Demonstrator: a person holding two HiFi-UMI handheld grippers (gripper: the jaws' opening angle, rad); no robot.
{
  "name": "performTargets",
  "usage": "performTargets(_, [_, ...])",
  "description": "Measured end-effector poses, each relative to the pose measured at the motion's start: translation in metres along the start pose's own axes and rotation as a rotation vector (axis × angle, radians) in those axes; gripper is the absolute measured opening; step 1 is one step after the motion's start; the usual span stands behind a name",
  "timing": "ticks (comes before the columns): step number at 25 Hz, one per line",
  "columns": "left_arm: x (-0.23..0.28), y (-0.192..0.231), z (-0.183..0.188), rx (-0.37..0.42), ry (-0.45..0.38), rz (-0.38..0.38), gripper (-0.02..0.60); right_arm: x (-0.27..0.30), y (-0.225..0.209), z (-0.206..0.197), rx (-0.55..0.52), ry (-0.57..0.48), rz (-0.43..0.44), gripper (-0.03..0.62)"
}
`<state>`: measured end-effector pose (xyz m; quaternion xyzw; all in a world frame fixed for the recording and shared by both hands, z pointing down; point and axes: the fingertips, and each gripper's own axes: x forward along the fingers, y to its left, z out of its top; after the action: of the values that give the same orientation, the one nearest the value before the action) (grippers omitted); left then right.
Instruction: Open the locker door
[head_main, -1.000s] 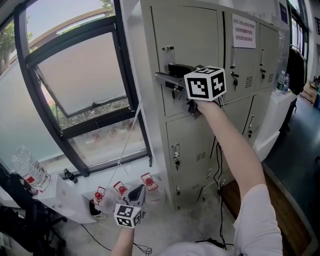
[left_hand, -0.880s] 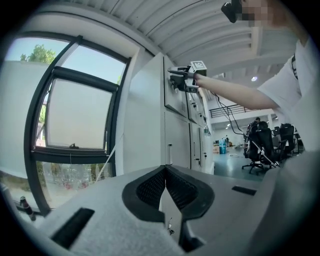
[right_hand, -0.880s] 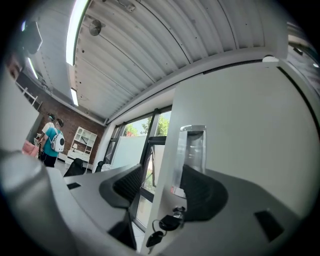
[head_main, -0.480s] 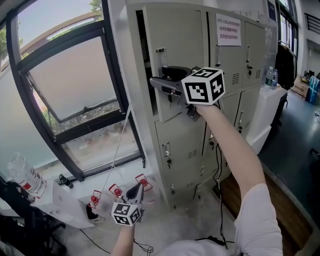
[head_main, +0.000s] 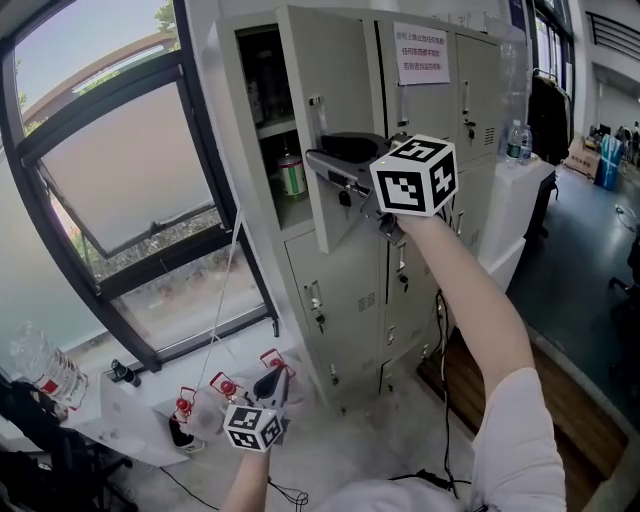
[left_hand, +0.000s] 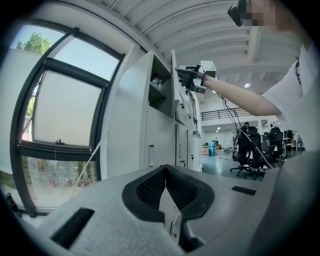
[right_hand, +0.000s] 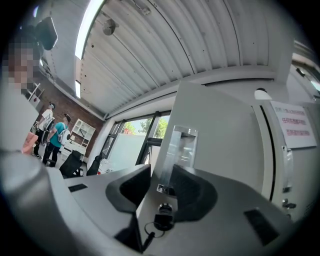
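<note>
Standing upright in the top row of a grey locker bank (head_main: 440, 200), the locker door (head_main: 345, 90) hangs partly open. Its long axis runs vertically. Its hinge side is on the right, against the next column, and its free edge is swung out to the left, so the outer face points toward the window (head_main: 110, 180). The gap shows an inner shelf (head_main: 278, 127) with a green can (head_main: 291, 172) below it.

The right gripper (head_main: 335, 158) is held up on an outstretched arm at the door's free edge. Its fingers have just been closing, and they are now clamped on that edge. One finger is on the front face and the other is behind it. A clear upright handle (right_hand: 177, 150) rises between them, and a dark key (right_hand: 161, 220) sits in the lock just below.

The left gripper (head_main: 272, 385) hangs low near the floor, well apart from the door. Its fingers meet at their tips with nothing between them.
</note>
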<state>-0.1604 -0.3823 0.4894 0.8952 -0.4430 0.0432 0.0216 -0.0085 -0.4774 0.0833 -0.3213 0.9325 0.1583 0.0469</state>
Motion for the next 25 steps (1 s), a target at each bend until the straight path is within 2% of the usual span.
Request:
performTargets(12, [0.018, -0.041, -0.002, -0.018, 0.009, -0.090, 0.009, -0.069, -0.012, 0.010, -0.001, 0.000, -0.059, 0.140])
performTargets(25, [0.047, -0.100, 0.000, 0.000, 0.022, -0.224, 0.009, -0.158, -0.051, 0.016, 0.024, 0.012, -0.226, 0.126])
